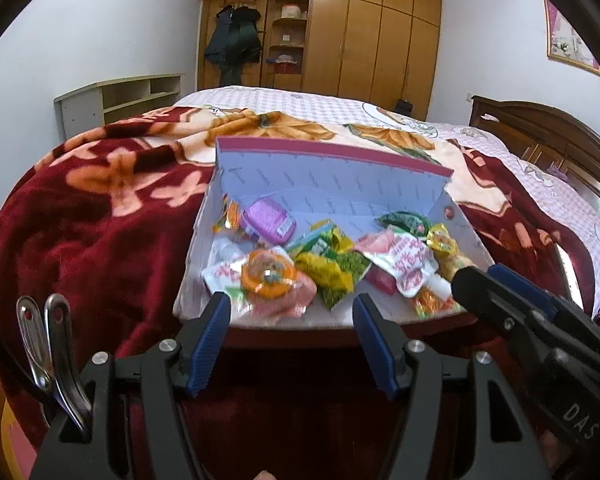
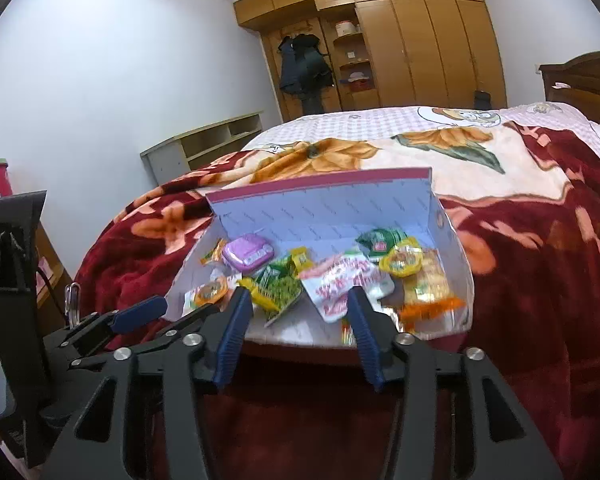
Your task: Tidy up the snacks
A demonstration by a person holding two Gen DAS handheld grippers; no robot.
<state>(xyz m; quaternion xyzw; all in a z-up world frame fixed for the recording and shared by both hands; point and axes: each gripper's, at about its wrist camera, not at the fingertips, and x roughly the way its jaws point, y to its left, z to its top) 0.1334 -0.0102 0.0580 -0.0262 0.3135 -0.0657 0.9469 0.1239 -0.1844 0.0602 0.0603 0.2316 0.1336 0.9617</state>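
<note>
Snacks sit in a loose pile inside an open white box [image 1: 332, 196] w/ a pink-edged upright far wall, lying on a red floral blanket [image 1: 100, 208] on the bed. Far left in the box: a purple plastic case [image 1: 269, 221]. Near left: an orange-topped jelly cup [image 1: 267, 276] on a pink-white wrapper. Centre: a green-yellow packet [image 1: 334, 274]. Right of centre: a white pouch w/ red lettering [image 1: 404, 266], a green packet [image 2: 378, 242] behind it at the far right, a yellow jelly cup [image 2: 404, 260] beside that, and orange wrappers at the near right corner.

Everything is already in the box but jumbled, which fits either a sort still under way or items just dropped in; can't say which from here.

To do it well: take one item at a time from the top of the pile, pinch wrappers by an edge or seam, not the slippery middle, and go gently on the cups so they don't crush. Keep the two tools from crossing, since the pile is tight.

Left gripper [image 1: 292, 312]: wide apart, holding nothing, tips at the near edge of the box on either side of the jelly cup's wrapper; contact unclear. Right gripper [image 2: 296, 308]: also spread wide and empty, hovering over the near centre, one finger by the green-yellow packet, the other over the white pouch.
</note>
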